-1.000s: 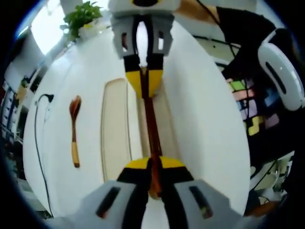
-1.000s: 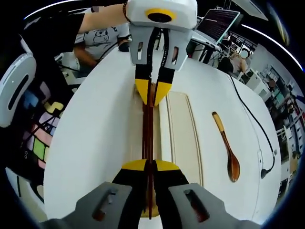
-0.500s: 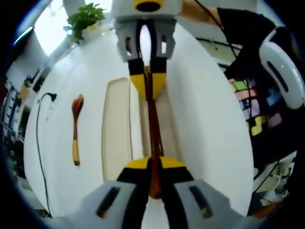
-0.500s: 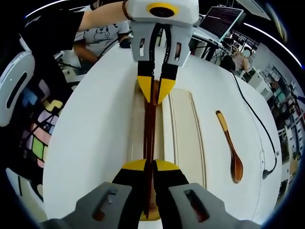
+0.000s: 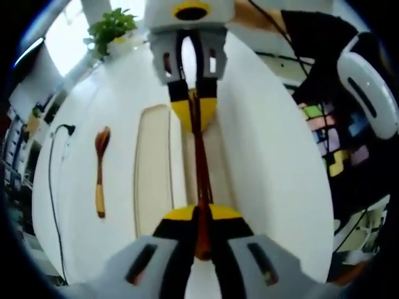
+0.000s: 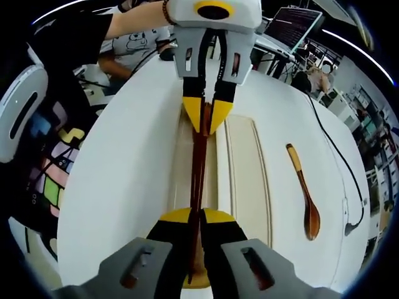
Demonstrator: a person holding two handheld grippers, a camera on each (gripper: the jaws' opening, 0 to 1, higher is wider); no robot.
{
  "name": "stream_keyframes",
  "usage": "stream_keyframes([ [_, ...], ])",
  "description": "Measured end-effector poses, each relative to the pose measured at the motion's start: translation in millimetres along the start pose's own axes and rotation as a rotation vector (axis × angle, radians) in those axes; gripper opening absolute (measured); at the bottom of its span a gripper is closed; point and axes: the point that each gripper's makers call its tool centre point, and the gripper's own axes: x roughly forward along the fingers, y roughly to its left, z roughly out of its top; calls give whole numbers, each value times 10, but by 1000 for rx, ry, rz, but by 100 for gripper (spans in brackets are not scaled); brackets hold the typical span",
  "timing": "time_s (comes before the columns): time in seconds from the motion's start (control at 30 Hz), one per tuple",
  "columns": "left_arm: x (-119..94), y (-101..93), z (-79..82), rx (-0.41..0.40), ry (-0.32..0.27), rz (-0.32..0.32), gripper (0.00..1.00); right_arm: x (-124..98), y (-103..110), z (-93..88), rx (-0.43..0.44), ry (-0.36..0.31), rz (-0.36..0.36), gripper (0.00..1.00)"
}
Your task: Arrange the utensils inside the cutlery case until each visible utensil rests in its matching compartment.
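A pair of dark brown chopsticks (image 5: 201, 162) stretches lengthwise over the narrow compartment of the cream cutlery case (image 5: 153, 174). My left gripper (image 5: 201, 212) is shut on one end, and my right gripper (image 5: 194, 109) is shut on the far end. In the right gripper view the same chopsticks (image 6: 198, 168) run from my right gripper (image 6: 199, 215) to my left gripper (image 6: 208, 118), over the case (image 6: 243, 168). A wooden spoon (image 6: 303, 190) with a pale handle lies on the white table beside the case; in the left gripper view the spoon (image 5: 99, 168) sits left of it.
A black cable (image 6: 340, 162) trails across the table past the spoon. A potted plant (image 5: 112, 25) stands at the table's far edge. A white rounded device (image 6: 22, 106) and coloured blocks (image 6: 53, 180) lie beyond the table edge. A person's arm (image 6: 134, 18) reaches in.
Both grippers stay shut on the chopsticks. The opposite gripper sits slightly further up in each view, and the chopsticks look a little closer to the case.
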Motion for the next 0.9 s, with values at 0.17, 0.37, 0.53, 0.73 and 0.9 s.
stream_keyframes([
  [0.17, -7, 21, -14, 9, -11, 18, 6, -7, 2, -15, 2, -1, -7, 3],
  [0.37, -22, 4, -8, 15, -26, 23, 7, -25, 8, -31, 4, 3, -6, 3],
  [0.53, -49, -3, -1, 7, -24, 26, 6, -36, 9, -26, 3, 10, -4, 3],
  [0.73, -67, -22, 3, 18, -14, 37, 6, -77, 10, 22, -3, -2, -15, 3],
  [0.9, -84, -23, 27, 34, -16, 52, 6, -105, 22, 10, -2, -5, -22, 3],
])
